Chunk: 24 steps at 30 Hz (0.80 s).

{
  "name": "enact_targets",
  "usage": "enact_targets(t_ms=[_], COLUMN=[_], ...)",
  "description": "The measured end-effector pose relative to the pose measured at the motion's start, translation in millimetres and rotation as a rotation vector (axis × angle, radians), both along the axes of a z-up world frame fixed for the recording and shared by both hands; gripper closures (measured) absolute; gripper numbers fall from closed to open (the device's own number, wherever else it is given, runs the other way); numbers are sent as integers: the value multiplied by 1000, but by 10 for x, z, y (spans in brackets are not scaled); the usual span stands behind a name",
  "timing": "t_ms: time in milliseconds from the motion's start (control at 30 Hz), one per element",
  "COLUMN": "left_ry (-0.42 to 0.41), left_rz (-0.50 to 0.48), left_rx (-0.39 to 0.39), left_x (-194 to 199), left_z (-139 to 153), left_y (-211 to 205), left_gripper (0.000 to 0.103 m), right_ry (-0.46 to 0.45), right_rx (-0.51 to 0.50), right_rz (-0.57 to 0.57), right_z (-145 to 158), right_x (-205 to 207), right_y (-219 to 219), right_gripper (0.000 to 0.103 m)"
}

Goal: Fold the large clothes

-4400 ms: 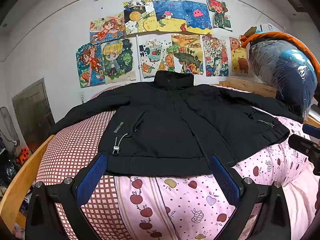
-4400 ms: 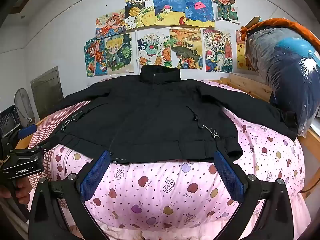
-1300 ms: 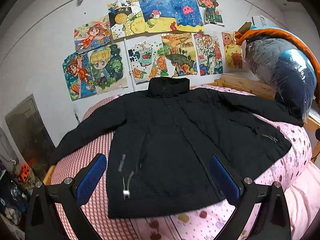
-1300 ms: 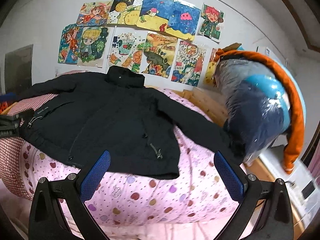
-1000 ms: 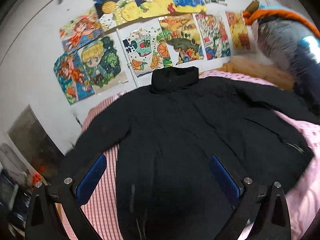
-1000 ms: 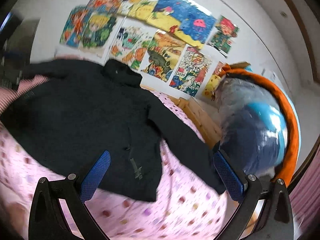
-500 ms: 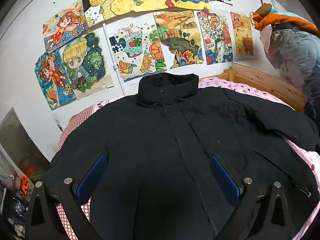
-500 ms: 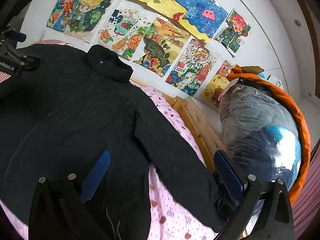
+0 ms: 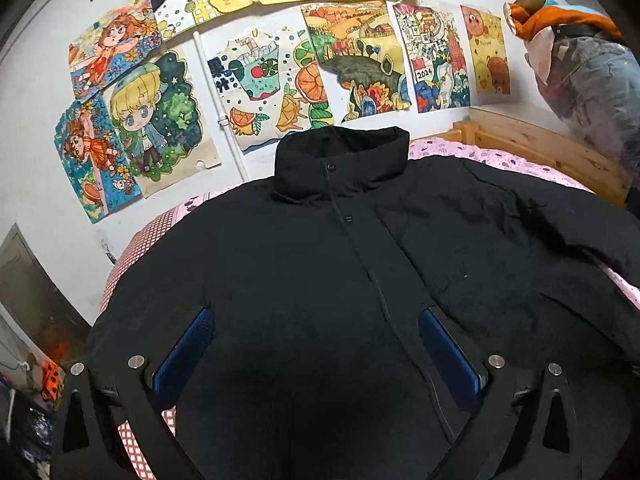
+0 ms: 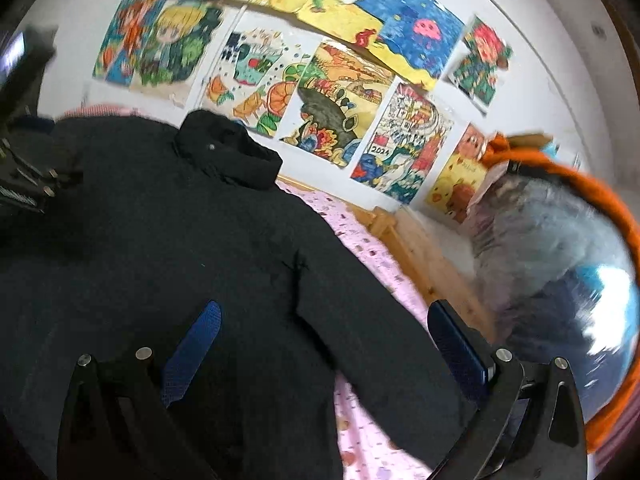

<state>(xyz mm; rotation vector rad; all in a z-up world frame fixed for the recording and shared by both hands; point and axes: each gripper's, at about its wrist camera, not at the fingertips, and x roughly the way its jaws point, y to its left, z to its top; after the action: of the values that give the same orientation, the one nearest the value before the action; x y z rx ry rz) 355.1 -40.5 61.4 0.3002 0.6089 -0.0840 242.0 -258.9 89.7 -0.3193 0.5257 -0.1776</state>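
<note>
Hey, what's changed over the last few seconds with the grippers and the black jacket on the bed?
Both grippers advanced from the hem end up over the black jacket. The left gripper now sits above its chest, and the right gripper swung toward the sleeve on its side. Neither has grasped anything; both are open. The jacket lies flat and spread on the pink bedding as before, collar toward the wall.

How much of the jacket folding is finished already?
Only the setup looks done: the black jacket lies spread flat, front up and closed, on the pink bedspread. In hand: the open left claw hovers over its chest, and the open right claw is over the right sleeve. Neither grips fabric. All folds are left: both sleeves are spread out and the body is unfolded.
</note>
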Motion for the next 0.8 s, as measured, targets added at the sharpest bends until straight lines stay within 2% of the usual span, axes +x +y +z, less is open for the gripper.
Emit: enact_targets(t_ms=[200, 367, 467, 633, 700, 800], left_ry=[13, 28, 49, 101, 99, 87], left_rz=[-9, -22, -31, -28, -20, -4], left_rx=[7, 0, 21, 20, 20, 19], left_x=[193, 327, 415, 611, 667, 751], left_z=[-102, -204, -304, -448, -477, -508], left_y=[-206, -513, -740, -1096, -1196, -1343], left_gripper=[0, 0, 0, 0, 0, 0], right_ry=[58, 135, 129, 66, 38, 54], right_rx=[266, 355, 407, 397, 458, 509], right_rz=[-84, -198, -222, -257, -258, -283], right_z=[-236, -630, -817, -1030, -1180, -1346], right_x=[-3, -62, -237, -731, -950, -1001], right_y=[-672, -1116, -1335, -1611, -1751, -1948], right_gripper=[1, 1, 1, 1, 1, 1])
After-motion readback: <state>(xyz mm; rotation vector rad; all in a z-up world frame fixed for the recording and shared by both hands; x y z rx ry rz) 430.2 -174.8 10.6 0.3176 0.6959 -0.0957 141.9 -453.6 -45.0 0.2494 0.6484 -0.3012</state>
